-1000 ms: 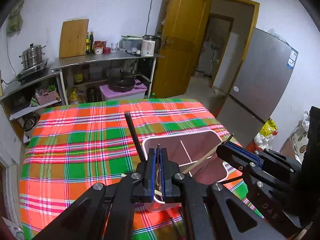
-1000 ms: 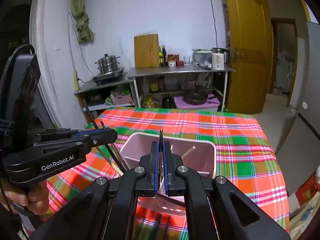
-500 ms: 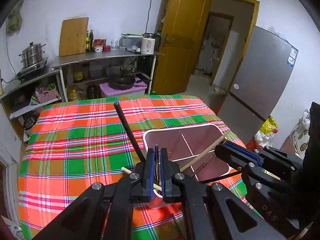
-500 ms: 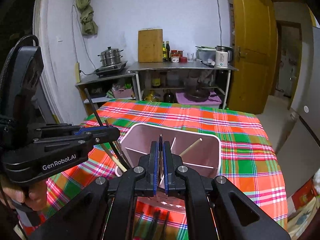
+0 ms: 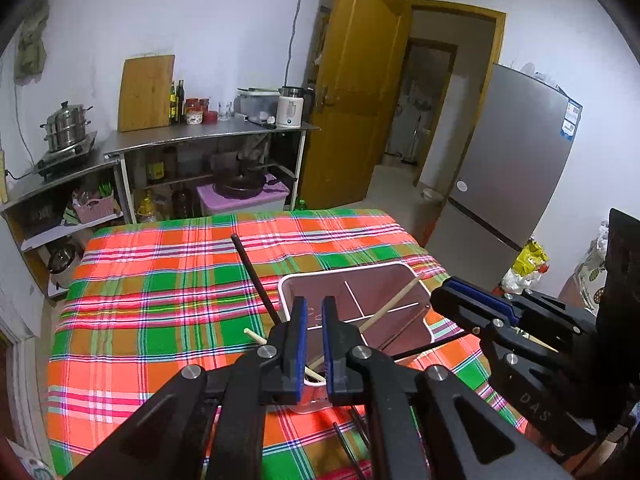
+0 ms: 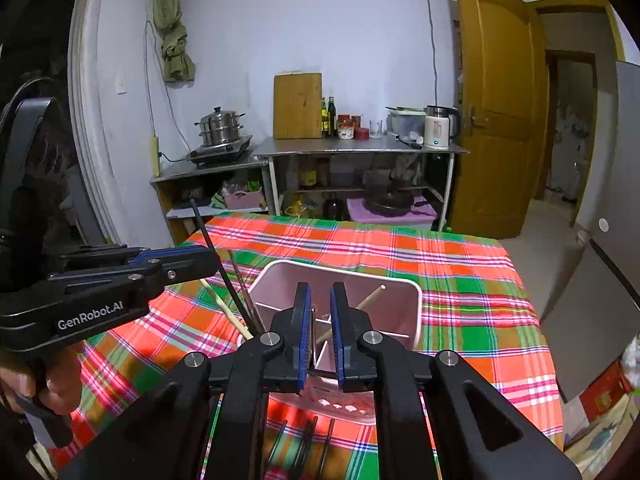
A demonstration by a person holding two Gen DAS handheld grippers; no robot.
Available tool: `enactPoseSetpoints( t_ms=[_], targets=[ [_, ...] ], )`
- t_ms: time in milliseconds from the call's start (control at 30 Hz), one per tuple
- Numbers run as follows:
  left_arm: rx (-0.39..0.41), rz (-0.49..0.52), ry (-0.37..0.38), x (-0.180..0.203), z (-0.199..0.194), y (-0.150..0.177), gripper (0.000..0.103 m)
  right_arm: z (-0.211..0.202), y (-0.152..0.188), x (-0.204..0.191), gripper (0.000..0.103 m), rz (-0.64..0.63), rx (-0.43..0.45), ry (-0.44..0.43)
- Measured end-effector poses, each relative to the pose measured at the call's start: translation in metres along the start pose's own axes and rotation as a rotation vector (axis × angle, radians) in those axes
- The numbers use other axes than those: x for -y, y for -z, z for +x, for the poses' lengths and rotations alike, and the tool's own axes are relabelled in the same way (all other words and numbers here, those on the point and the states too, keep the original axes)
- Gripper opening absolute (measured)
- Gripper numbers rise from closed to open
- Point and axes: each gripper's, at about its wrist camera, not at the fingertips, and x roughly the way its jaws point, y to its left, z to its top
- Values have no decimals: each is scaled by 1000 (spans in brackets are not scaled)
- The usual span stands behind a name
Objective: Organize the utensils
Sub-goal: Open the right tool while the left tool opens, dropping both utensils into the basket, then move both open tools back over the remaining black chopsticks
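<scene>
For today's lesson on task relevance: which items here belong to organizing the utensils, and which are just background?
Job:
pink divided utensil holder
light wooden chopstick
black chopstick
chopsticks on the cloth

Background:
cutting board
steamer pot
kettle
fridge

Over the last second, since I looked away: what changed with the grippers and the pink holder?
Both grippers parted their fingers: the left gripper shows a gap, and the right gripper is opening, with nothing pressed between them. Both views also sit slightly higher. The pink holder and its chopsticks stayed on the checked cloth.
</scene>
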Motion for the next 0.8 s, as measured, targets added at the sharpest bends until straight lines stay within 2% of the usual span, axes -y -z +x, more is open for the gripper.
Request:
enactPoseSetpoints(
  t_ms=[400, 567, 800],
  targets=[
    [41, -11, -12, 8, -50, 20, 7, -49, 5, 2, 12, 34, 55, 15],
    [51, 3, -17, 22, -70, 44, 7, -72, 17, 5, 16, 57, 72, 14],
    [36, 8, -31, 36, -86, 83, 8, -93, 40, 4, 17, 85, 67, 5]
  ],
)
